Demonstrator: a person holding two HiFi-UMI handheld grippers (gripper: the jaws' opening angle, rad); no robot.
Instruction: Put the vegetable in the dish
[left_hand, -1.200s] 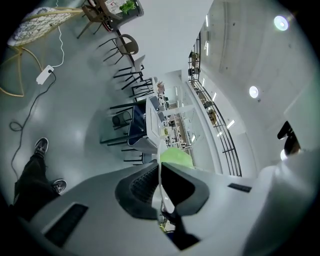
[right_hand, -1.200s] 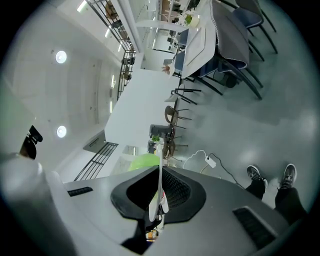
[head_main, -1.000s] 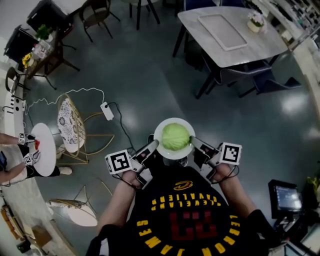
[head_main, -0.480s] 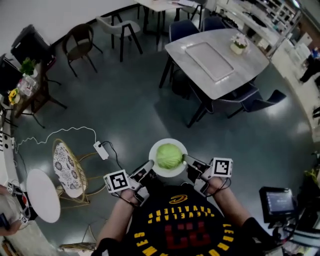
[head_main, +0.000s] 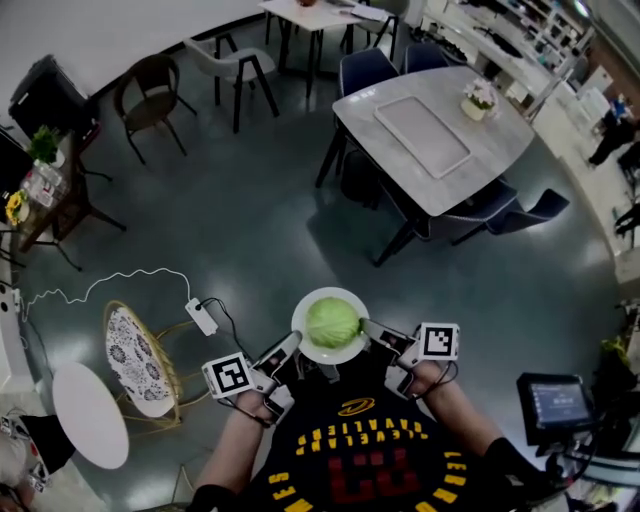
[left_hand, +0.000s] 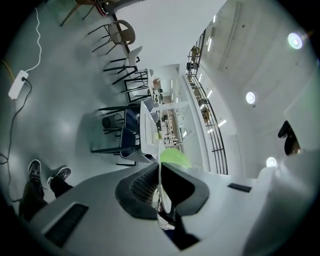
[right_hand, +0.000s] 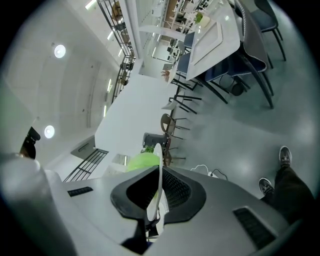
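Note:
A round green cabbage (head_main: 332, 322) rests in a white dish (head_main: 303, 341) that I carry in the air in front of my chest. My left gripper (head_main: 292, 345) is shut on the dish's left rim, and my right gripper (head_main: 372, 332) is shut on its right rim. In the left gripper view the dish rim (left_hand: 160, 165) runs edge-on between the dark jaws, with the cabbage (left_hand: 175, 158) showing beyond it. The right gripper view shows the same: the dish rim (right_hand: 159, 165) pinched between the jaws and the cabbage (right_hand: 142, 161) to its left.
A grey marble table (head_main: 432, 128) with a tray and a small flower pot stands ahead to the right, with dark chairs round it. A wicker chair (head_main: 140, 350) and a white power strip (head_main: 201, 316) with its cable lie on the floor to my left. A small round white table (head_main: 88, 413) is further left.
I have walked on with the dish held between both grippers; the grey table has drawn nearer and the floor items have slid back. The grip on the dish is unchanged.

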